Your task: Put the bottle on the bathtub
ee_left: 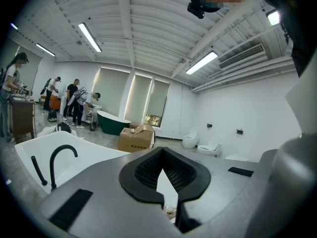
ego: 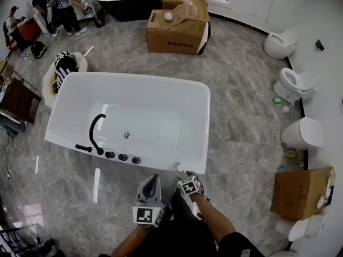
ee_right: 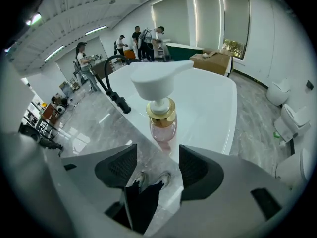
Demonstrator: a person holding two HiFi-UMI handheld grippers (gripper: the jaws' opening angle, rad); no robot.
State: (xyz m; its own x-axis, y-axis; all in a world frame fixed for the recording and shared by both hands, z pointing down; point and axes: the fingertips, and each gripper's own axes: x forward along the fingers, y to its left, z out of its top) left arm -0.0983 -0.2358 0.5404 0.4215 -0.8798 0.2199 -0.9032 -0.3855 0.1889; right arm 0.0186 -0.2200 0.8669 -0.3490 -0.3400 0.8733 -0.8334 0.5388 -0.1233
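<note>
Upright on the near rim of the white bathtub (ego: pixel 206 116), close to its right corner, stands the bottle (ee_right: pixel 161 118): pink body, gold collar, white pump head. Just short of it hangs the right gripper (ee_right: pixel 157 156), angled steeply down with its fingers spread wide; the bottle sits beyond the tips, apart from both pads. The left gripper (ee_left: pixel 161 152) is beside it, nearly level, its pads pressed together at the tips. Along the same rim to the left are a black arched faucet (ego: pixel 95 130) and a row of black knobs (ego: pixel 122 157). Across the grey marble floor, a cardboard box (ego: pixel 177 30) sits beyond the tub, and white toilets (ego: pixel 280 43) line the right wall.
</note>
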